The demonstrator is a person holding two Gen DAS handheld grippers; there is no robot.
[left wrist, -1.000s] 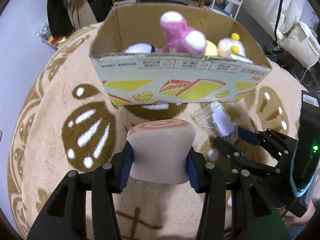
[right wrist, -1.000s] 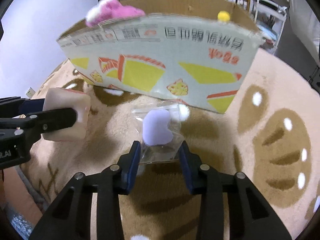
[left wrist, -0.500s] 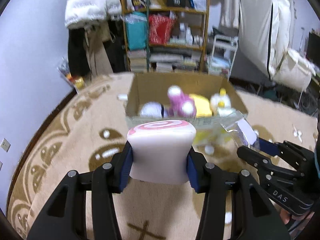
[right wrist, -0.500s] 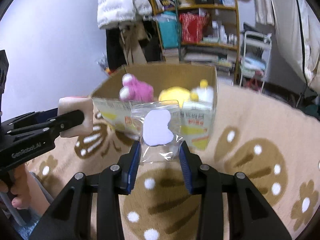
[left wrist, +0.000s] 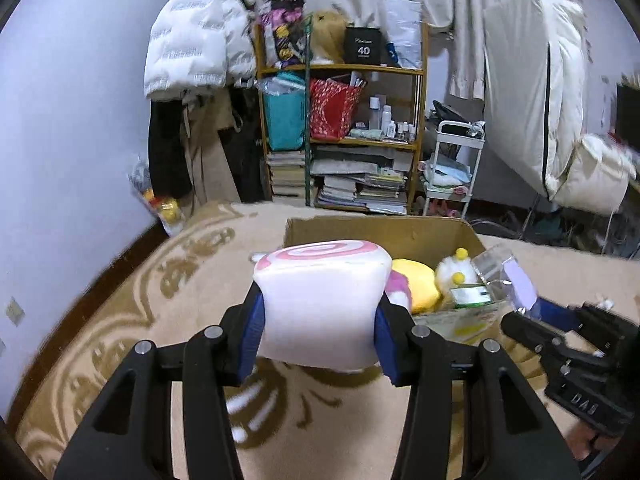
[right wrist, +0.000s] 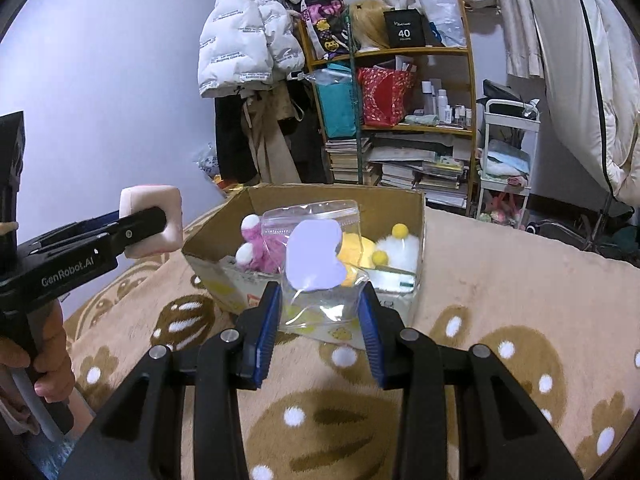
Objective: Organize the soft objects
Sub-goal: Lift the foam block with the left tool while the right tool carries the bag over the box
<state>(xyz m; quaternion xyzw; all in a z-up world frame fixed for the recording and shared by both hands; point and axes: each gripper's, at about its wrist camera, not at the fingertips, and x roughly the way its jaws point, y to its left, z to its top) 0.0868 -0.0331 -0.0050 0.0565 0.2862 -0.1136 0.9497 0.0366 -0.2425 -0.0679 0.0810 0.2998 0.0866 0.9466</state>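
Note:
My left gripper is shut on a pale pink swirl-topped cushion, held in the air in front of the cardboard box. It also shows in the right wrist view. My right gripper is shut on a clear zip bag with a lilac soft piece, held above the rug in front of the box; the bag also shows in the left wrist view. Inside the box lie a pink plush, a yellow plush and a white plush with yellow pompoms.
The box stands on a beige rug with brown patterns. Behind it are a wooden shelf with books and bags, a white trolley, hanging coats and a purple wall on the left.
Both grippers have risen with their objects, from close to the rug and box front to well above it. The box now looks smaller and its inside shows.

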